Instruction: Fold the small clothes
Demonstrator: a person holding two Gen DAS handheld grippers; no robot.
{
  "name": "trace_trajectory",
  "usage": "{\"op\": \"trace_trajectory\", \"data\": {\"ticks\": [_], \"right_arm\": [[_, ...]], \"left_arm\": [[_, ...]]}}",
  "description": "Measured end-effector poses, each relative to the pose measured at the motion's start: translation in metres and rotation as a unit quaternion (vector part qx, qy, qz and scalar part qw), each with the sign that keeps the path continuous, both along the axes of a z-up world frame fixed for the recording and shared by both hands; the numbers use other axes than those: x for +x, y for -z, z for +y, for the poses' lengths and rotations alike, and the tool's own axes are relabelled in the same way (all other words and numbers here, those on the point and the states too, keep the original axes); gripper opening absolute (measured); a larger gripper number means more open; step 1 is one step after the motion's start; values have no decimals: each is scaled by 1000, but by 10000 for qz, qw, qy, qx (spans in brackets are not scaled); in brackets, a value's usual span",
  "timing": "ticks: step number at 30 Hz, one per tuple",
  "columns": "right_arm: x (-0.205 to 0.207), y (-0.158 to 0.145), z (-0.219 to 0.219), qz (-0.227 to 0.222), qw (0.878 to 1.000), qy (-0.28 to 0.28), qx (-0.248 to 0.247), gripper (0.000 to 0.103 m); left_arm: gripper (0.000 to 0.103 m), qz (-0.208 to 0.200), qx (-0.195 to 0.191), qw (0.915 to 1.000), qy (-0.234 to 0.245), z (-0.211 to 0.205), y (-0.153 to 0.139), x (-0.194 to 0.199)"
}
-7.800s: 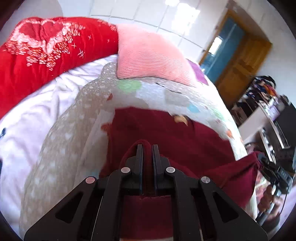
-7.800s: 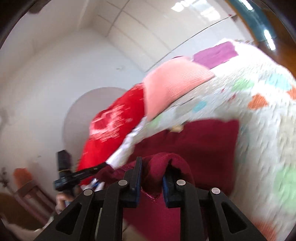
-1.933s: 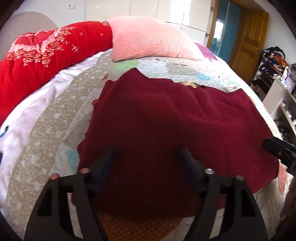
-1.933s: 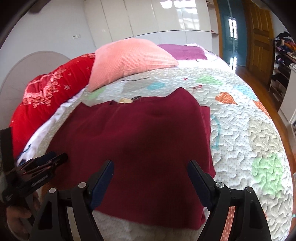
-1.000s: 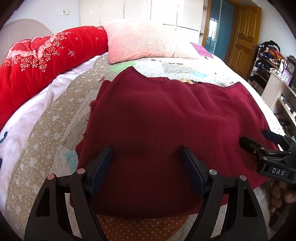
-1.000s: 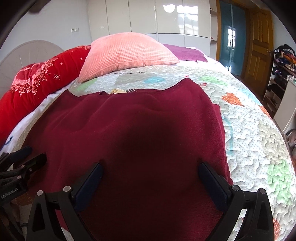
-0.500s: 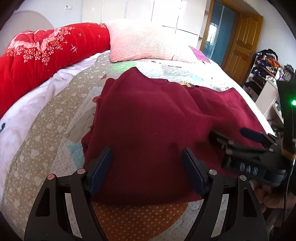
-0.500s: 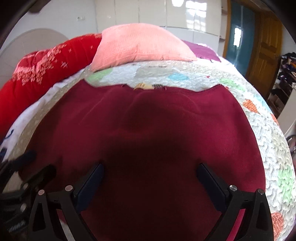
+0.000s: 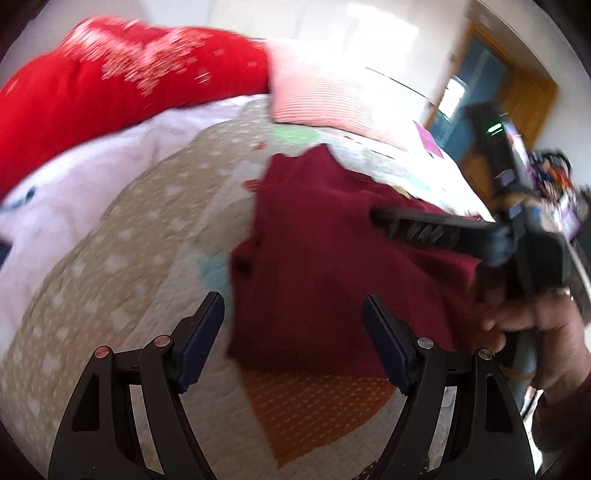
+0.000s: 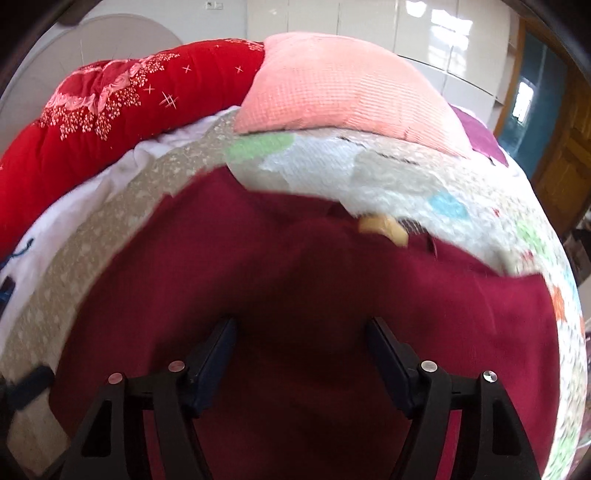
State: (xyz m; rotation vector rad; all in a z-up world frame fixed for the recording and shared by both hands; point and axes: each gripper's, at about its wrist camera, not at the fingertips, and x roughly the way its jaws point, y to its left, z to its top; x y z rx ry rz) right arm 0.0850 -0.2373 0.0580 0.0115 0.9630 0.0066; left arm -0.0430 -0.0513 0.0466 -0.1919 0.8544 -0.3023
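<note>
Lying on quilt (image 10: 480, 206), maroon garment (image 10: 295, 295), right gripper (image 10: 301, 354) fingers closing above, left gripper (image 9: 293, 332) fingers wide

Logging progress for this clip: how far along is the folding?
Done: the maroon garment lies spread flat on the quilt, no fold visible. In hand: nothing gripped; the left tongs stand open at its near left edge, and the right tongs are closing above its middle with no cloth pinched. Left: every fold.

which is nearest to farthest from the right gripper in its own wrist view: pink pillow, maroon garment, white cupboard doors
1. maroon garment: directly under the right gripper, whose jaws are closing, not yet pinching it.
2. pink pillow: beyond the garment, at the bed's head.
3. white cupboard doors: behind the pillow, on the back wall.
</note>
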Motion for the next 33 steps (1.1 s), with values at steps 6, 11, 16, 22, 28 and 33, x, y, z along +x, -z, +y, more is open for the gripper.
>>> {"op": "trace_trajectory", "data": {"ticks": [6, 11, 16, 22, 28, 33], "right_arm": [[22, -39, 32, -72, 9965, -469, 688, 85], [66, -15, 69, 630, 9941, -569, 671, 86], [94, 29, 105, 1469, 9851, -890, 1, 96], [80, 13, 85, 738, 9938, -789, 244, 31], [39, -27, 27, 85, 9854, -655, 1572, 18], [8, -52, -12, -315, 9791, -445, 1960, 17]], "left_arm": [[78, 235, -276, 9986, -389, 19, 8, 12], [78, 600, -445, 9960, -488, 24, 24, 23], [78, 578, -455, 9958, -538, 26, 26, 29], [78, 429, -664, 9964, -314, 17, 23, 36], [76, -128, -813, 9958, 390, -7, 11, 30], [50, -640, -1104, 9853, 1139, -33, -24, 8]]}}
